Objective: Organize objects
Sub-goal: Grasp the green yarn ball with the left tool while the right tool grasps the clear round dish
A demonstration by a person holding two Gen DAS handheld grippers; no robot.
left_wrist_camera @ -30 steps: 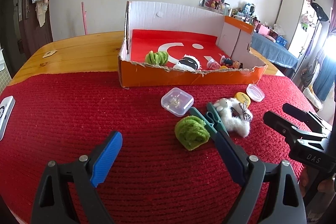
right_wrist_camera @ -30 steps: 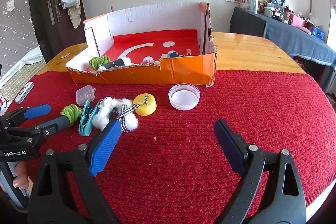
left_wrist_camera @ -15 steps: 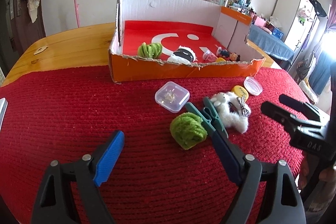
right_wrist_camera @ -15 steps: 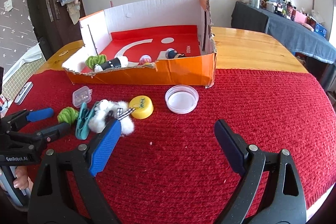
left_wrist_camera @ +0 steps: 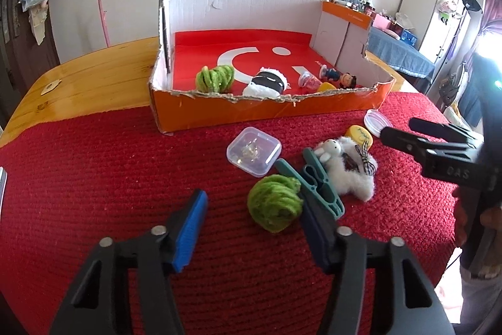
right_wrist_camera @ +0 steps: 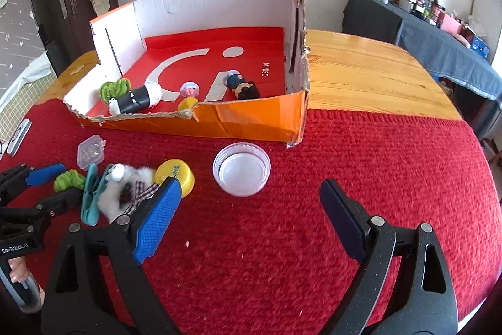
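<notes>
Closing in, the left gripper (left_wrist_camera: 252, 228) had its jaws narrowing around the fuzzy green yarn ball (left_wrist_camera: 273, 202) on the red knitted cloth (left_wrist_camera: 109, 178), the ball against its right pad only, not yet clamped; the spread, empty right gripper (right_wrist_camera: 248, 214) stood further right.

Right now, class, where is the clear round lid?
In the right wrist view, the clear round lid lies on the red mat, just before the orange box, right of the yellow cap.

table (right_wrist_camera: 360, 62) | red mat (right_wrist_camera: 360, 178) | on mat: orange box (right_wrist_camera: 251, 118), clear lid (right_wrist_camera: 241, 168)
</notes>
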